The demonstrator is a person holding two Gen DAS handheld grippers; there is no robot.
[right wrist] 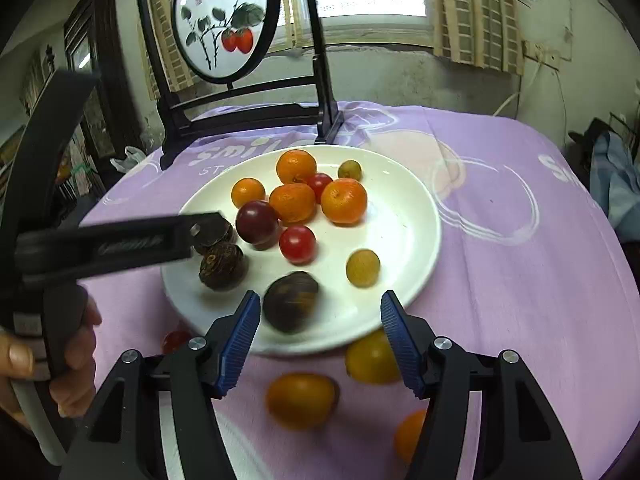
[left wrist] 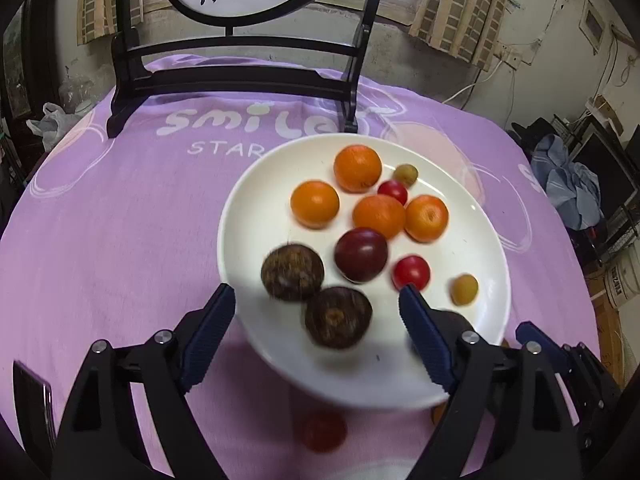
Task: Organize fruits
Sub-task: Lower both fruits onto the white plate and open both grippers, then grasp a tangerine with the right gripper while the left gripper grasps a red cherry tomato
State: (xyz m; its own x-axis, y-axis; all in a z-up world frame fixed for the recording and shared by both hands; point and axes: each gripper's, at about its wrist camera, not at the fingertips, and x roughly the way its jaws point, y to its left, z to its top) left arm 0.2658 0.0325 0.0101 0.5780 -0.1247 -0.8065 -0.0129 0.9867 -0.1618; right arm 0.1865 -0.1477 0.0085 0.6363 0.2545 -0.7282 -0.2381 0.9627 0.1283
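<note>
Plate (left wrist: 256,200) w/ fruit, brown fruit (left wrist: 338,317) btwn wide left gripper (left wrist: 318,300) tips, untouched, right gripper (right wrist: 320,306) wide too

plate (left wrist: 256,216): plain white
tablecloth (left wrist: 120,220): light purple, with white letters and white loops
oranges (left wrist: 357,168): bright orange, at about 12 o'clock on the plate
cherry tomato (left wrist: 411,273): shiny red
plum (left wrist: 361,255): dark purple-red
two round fruits (left wrist: 292,267): dark brown and speckled, at about 7 o'clock on the plate
small fruit (left wrist: 464,289): yellow-green
left gripper (left wrist: 316,304) pads: dark blue with ridges, black arms
right gripper (right wrist: 320,312) pads: bright blue with ridges
round screen (right wrist: 224,20): white, with red fruits, green leaves, black frame
</note>
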